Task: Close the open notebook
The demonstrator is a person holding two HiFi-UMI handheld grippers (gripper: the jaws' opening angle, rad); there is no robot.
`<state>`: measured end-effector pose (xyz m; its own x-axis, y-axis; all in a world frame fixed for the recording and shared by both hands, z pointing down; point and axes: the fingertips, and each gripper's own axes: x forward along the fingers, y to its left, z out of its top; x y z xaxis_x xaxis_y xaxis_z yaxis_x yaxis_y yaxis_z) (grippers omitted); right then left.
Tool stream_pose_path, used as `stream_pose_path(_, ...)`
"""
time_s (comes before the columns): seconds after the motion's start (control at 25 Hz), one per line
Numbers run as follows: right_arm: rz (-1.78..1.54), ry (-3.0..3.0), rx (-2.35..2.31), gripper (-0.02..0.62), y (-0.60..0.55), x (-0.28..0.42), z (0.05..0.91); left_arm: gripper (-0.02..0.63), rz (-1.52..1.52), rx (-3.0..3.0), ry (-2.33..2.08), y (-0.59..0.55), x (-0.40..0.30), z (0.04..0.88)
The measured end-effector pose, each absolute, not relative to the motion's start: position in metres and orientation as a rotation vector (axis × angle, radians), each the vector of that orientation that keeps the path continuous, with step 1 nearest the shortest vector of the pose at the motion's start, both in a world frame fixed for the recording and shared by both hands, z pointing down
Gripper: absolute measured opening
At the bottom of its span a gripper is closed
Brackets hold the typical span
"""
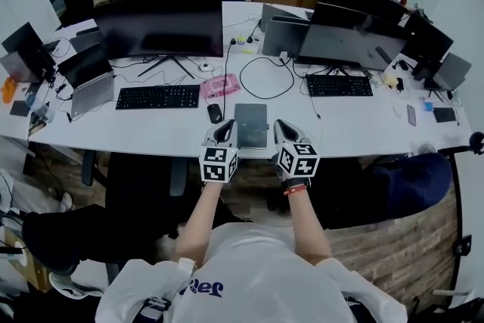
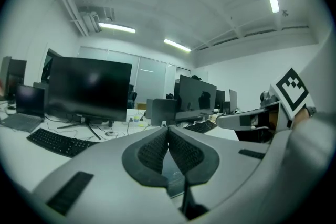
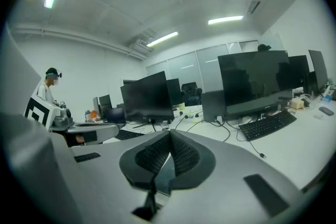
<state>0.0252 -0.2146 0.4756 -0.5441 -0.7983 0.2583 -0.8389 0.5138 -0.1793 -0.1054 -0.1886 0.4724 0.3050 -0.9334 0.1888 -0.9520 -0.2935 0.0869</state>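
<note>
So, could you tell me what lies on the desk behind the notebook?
A looped black cable and, further left, a pink item lie behind the notebook. The monitors hide the desk beyond.

My left gripper [image 1: 224, 128] with jaws pressed together, my right gripper [image 1: 282, 128] likewise closed tip to tip, left forearm [image 1: 198, 219] and right forearm [image 1: 306, 227] stretched forward side by side

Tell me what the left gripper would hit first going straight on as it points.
Likely the black mouse just ahead of the left gripper, though depth is unclear; the notebook lies to its right.
</note>
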Motion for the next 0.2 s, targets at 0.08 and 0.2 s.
stream_pose_path(0.08,0.439,-2.577,1.407,0.009,-0.22,0.024,0.489,0.018,0.146,2.384,-1.679,-0.191,-0.101,0.483)
stream_pose_path(0.2,0.458,-2.529,1.391,0.009,-0.228,0.024,0.512,0.018,0.19,2.372,-1.609,-0.195,-0.097,0.51)
